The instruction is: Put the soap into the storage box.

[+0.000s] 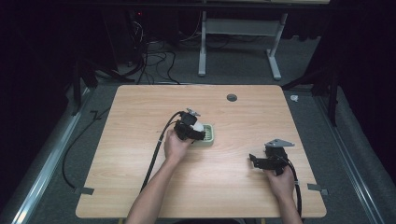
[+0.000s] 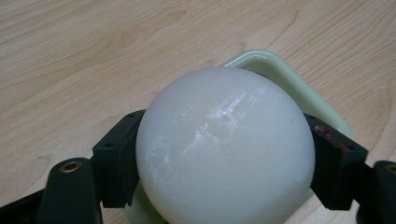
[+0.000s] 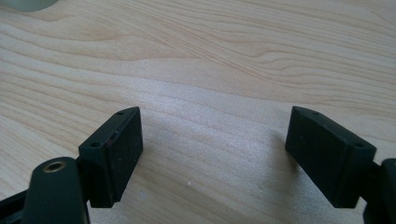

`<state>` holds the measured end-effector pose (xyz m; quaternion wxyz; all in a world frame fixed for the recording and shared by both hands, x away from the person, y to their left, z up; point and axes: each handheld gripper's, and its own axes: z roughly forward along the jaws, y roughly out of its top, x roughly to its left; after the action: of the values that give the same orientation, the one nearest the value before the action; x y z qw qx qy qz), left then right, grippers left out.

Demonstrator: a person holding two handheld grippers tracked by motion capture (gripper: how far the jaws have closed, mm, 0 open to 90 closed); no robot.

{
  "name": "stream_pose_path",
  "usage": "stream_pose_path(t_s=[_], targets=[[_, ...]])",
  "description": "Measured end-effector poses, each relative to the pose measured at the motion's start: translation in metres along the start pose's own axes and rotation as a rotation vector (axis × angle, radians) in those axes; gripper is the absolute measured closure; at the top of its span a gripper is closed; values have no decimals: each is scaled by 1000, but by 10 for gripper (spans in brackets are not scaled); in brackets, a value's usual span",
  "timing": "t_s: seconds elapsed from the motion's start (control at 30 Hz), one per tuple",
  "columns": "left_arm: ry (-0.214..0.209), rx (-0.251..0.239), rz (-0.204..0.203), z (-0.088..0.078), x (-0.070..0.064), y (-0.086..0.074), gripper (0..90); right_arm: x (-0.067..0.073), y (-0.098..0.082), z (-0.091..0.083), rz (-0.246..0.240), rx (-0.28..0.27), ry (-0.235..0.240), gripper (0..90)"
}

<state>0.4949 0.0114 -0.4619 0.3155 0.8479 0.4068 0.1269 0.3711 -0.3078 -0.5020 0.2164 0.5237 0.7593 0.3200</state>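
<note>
High view: left gripper (image 1: pixel 192 132) held over a pale green tray (image 1: pixel 208 135) near the middle of the wooden table (image 1: pixel 140 140), a white ball (image 1: pixel 198 126) between its jaws; right gripper (image 1: pixel 261 161) low near the right edge, well apart.

Left gripper view: jaws clamped on either side of the white ball (image 2: pixel 224 149), above the tray (image 2: pixel 289 84).

Right gripper view: jaws spread wide, empty, over bare wood (image 3: pixel 210 60).

The table (image 1: pixel 140 140) is bare wood around its edges, giving open passage on every side. Near the middle, a green tray (image 1: pixel 208 135) with a white ball (image 2: pixel 224 144) just above it blocks the way, and the left gripper (image 1: pixel 196 131) crowds that spot.
</note>
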Motion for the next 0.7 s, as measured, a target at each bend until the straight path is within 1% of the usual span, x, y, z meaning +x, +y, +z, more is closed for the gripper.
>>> stream_pose_path(t_s=[0.03,0.27,0.47,0.6,0.7], targets=[[5,0,1,1,0,0,245,0,0,0,1,1,-1,198],[6,6,2,5,-1,0,245,0,0,0,0,1,-1,198],[16,17,11,8,-1,-1,244,0,0,0,-4,0,-2,197],[13,15,5,9,0,-1,244,0,0,0,-2,0,-1,197],[19,25,12,11,0,-1,244,0,0,0,-1,1,-1,197]])
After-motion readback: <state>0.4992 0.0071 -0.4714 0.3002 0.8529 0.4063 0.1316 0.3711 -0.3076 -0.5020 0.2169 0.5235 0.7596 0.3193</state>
